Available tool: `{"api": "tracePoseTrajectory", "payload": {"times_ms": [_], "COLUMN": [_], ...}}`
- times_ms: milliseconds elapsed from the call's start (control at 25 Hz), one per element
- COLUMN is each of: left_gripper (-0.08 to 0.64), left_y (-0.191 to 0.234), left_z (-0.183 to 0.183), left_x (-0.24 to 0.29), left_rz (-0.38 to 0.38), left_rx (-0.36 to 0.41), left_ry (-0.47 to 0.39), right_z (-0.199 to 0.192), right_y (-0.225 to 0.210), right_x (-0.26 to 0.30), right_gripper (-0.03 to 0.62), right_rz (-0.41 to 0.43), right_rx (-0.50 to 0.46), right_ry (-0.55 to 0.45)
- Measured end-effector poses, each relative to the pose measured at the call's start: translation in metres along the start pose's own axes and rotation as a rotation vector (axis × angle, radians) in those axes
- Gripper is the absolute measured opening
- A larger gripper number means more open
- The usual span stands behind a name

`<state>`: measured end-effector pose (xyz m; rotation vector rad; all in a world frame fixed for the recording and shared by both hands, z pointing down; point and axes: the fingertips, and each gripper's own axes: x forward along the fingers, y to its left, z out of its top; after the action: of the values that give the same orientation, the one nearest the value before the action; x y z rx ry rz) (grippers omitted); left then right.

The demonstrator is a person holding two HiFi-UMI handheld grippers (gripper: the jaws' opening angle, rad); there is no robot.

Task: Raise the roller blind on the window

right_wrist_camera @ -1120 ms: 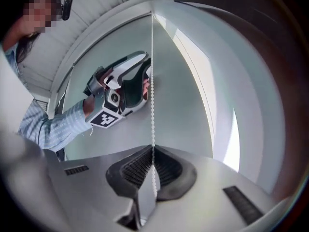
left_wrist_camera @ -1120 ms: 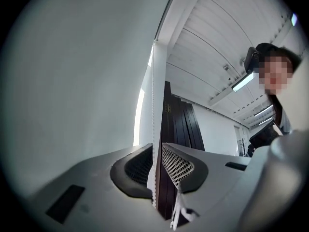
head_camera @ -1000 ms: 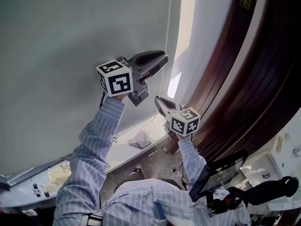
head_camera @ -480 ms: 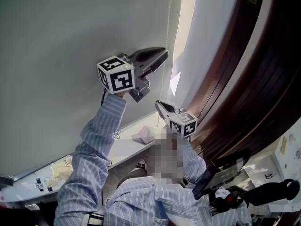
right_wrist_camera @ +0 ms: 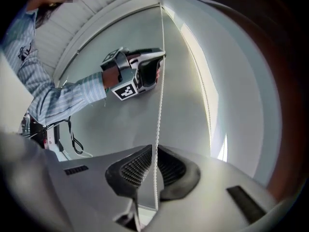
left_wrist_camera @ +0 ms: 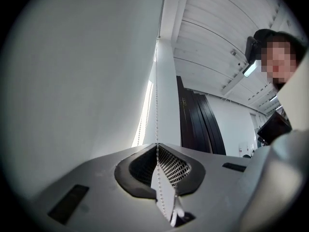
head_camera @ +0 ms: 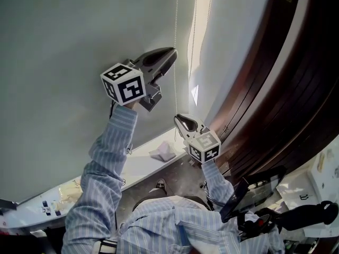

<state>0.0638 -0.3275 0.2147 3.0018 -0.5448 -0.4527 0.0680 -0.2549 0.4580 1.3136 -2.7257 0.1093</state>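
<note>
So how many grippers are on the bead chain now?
2. The left gripper, jaws just closed further, grips the bead chain higher up; the right gripper grips the same strand below it.

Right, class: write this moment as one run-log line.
left gripper: jaws just closing, on bead chain | right gripper: shut on bead chain, lower | roller blind: down

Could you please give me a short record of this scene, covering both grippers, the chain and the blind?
left gripper: the higher of the two; jaws have just been closing and are now shut on the bead chain
right gripper: lower down, shut on the same strand
roller blind: grey, lowered, with a bright strip of light along its right edge
windowsill: white, with a crumpled white item lying on it
</note>
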Motion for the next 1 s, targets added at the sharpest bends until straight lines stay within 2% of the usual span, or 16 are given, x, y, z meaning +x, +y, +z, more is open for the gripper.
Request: {"api": "tracePoseTrajectory", "payload": {"times_ms": [80, 160, 240, 360, 520, 640, 760, 840, 1000], "left_gripper": [0.012, 0.012, 0.012, 0.012, 0.012, 0.012, 0.012, 0.012, 0.012], "left_y": [0.009, 0.019, 0.029, 0.04, 0.048, 0.052, 0.058, 0.063, 0.073], "left_z": [0.001, 0.002, 0.004, 0.008, 0.011, 0.013, 0.017, 0.021, 0.027], "left_x": [-0.003, -0.007, -0.011, -0.02, -0.029, -0.035, -0.041, -0.046, -0.059], "left_rz": [0.02, 0.047, 0.07, 0.082, 0.081, 0.075, 0.067, 0.057, 0.038], "left_rx": [-0.002, 0.017, 0.037, 0.035, 0.042, 0.044, 0.044, 0.038, 0.024], "left_ry": [0.003, 0.009, 0.014, 0.008, -0.001, 0.002, -0.002, -0.01, -0.024], "right_z": [0.024, 0.057, 0.093, 0.141, 0.185, 0.201, 0.204, 0.203, 0.208], "right_y": [-0.005, -0.014, -0.029, -0.066, -0.105, -0.119, -0.131, -0.136, -0.145], "right_x": [-0.011, -0.02, -0.024, -0.014, 0.011, 0.022, 0.028, 0.03, 0.045], "right_gripper": [0.033, 0.094, 0.101, 0.101, 0.114, 0.117, 0.117, 0.117, 0.117], "right_rz": [-0.027, -0.036, -0.062, -0.168, -0.342, -0.473, -0.565, -0.592, -0.565], "right_rx": [-0.032, -0.045, -0.074, -0.157, -0.218, -0.252, -0.244, -0.23, -0.174], "right_ry": [-0.069, -0.146, -0.209, -0.251, -0.243, -0.244, -0.24, -0.248, -0.254]}}
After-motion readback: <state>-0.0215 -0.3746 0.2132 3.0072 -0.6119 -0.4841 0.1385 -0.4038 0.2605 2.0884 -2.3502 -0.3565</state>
